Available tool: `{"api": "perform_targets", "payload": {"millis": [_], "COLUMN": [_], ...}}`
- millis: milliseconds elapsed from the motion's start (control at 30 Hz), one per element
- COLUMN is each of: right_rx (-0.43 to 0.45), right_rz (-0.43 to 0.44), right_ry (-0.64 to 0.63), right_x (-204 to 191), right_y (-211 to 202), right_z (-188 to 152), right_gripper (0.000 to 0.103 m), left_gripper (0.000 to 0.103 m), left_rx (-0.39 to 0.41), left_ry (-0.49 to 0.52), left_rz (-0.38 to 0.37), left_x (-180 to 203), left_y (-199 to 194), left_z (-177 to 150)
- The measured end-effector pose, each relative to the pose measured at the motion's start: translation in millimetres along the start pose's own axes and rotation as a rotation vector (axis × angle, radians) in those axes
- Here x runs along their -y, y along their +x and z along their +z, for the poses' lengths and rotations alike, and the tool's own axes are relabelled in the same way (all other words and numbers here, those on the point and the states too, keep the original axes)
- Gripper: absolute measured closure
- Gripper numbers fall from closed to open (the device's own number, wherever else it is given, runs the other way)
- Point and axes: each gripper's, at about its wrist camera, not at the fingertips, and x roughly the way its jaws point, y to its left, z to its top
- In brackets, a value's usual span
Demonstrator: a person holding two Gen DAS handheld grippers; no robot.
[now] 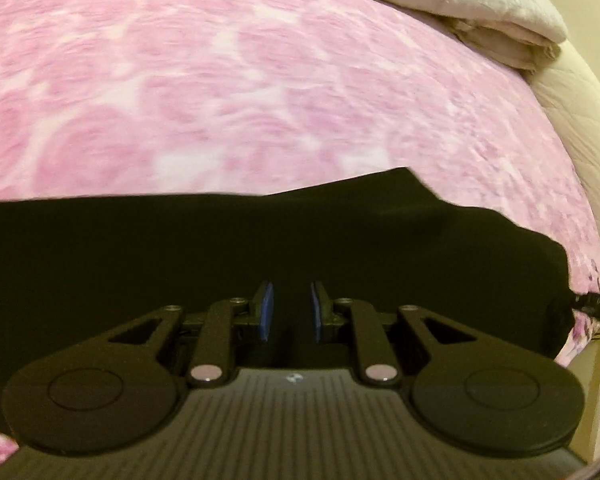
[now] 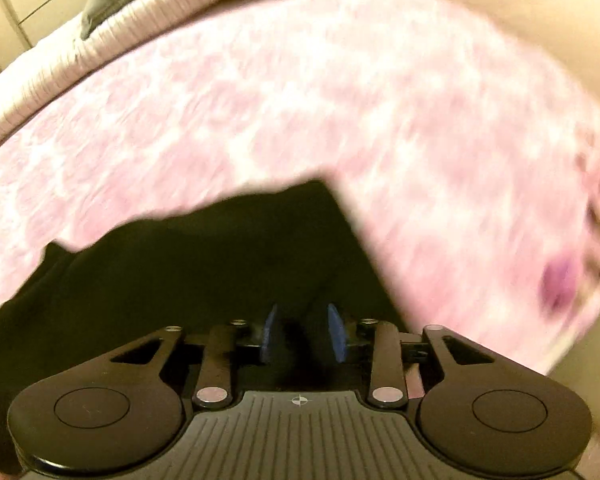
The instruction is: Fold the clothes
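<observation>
1. Both the left gripper (image 1: 290, 310) and right gripper (image 2: 303, 334) stand with blue pads parted, gripping nothing visible.
2. Black garment (image 1: 220, 240) lies beneath them on the pink floral bedsheet (image 1: 260, 80).
3. Beige quilt (image 1: 480, 8) sits folded beyond.

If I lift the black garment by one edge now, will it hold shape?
Probably not: the black garment lies limp with soft creases on the pink bedspread, so it should drape. It looks thin, likely light. Its surface is too dark to judge slip.
</observation>
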Motion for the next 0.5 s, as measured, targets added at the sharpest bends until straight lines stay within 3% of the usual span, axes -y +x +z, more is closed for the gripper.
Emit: {"api": "perform_targets", "payload": {"millis": [33, 100, 200, 233, 300, 400, 500], "right_rx": [0.021, 0.047, 0.036, 0.012, -0.036, -0.018, -0.039], "right_rz": [-0.004, 0.003, 0.076, 0.07, 0.057, 0.096, 0.134], "right_ry": [-0.028, -0.04, 0.009, -0.01, -0.047, 0.027, 0.098], "right_x": [5, -22, 64, 71, 85, 90, 98], "right_y": [3, 14, -1, 6, 21, 19, 20], "right_z": [9, 10, 6, 9, 16, 21, 25], "right_gripper": [0.063, 0.06, 0.059, 0.066, 0.069, 0.068, 0.061], "left_gripper": [0.088, 0.085, 0.079, 0.079, 0.079, 0.078, 0.077], "left_rx": [-0.001, 0.003, 0.014, 0.01, -0.001, -0.021, -0.057], "left_ry": [0.006, 0.027, 0.073, 0.087, 0.119, 0.175, 0.222], "left_rz": [-0.005, -0.014, -0.019, -0.02, -0.026, -0.044, -0.092], "left_x": [9, 26, 45, 48, 52, 58, 65], "left_y": [5, 13, 24, 30, 39, 55, 75], "left_z": [4, 14, 33, 39, 51, 69, 86]}}
